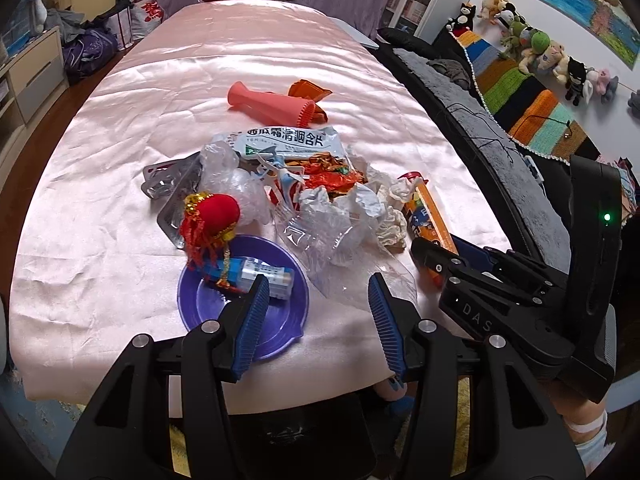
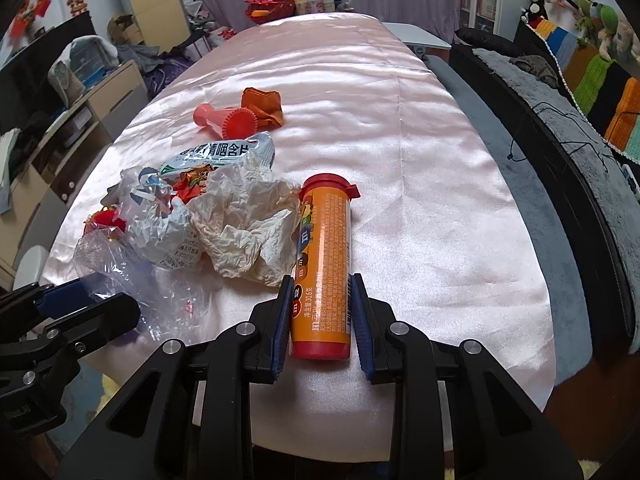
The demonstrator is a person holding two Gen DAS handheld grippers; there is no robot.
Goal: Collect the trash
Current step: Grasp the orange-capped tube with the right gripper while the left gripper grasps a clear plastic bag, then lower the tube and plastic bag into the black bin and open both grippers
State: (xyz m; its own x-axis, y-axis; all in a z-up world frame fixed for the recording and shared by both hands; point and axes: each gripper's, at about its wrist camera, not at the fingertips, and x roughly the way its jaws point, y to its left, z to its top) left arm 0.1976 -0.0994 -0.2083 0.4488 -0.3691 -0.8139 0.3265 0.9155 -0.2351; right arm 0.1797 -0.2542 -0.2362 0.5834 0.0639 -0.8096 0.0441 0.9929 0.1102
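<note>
Pink satin tablecloth (image 2: 420,168) carries the heap: a silver-blue lozenge packet (image 1: 286,140) printed 西瓜霜清咽含片. Right gripper (image 2: 319,312) pinches the orange M&M's tube (image 2: 322,264) lying flat, marked 30.6克. Left gripper (image 1: 318,312) hangs spread above the purple plastic plate (image 1: 208,308).

Tablecloth (image 2: 420,160): pink satin-like cloth, glossy, lightly creased. Orange tube (image 2: 324,268): smooth glossy plastic with red cap; purple plate (image 1: 208,304): shiny translucent plastic. Crumpled tissue (image 2: 248,232): matt wrinkled paper; clear wrap (image 1: 332,236): glossy film.
</note>
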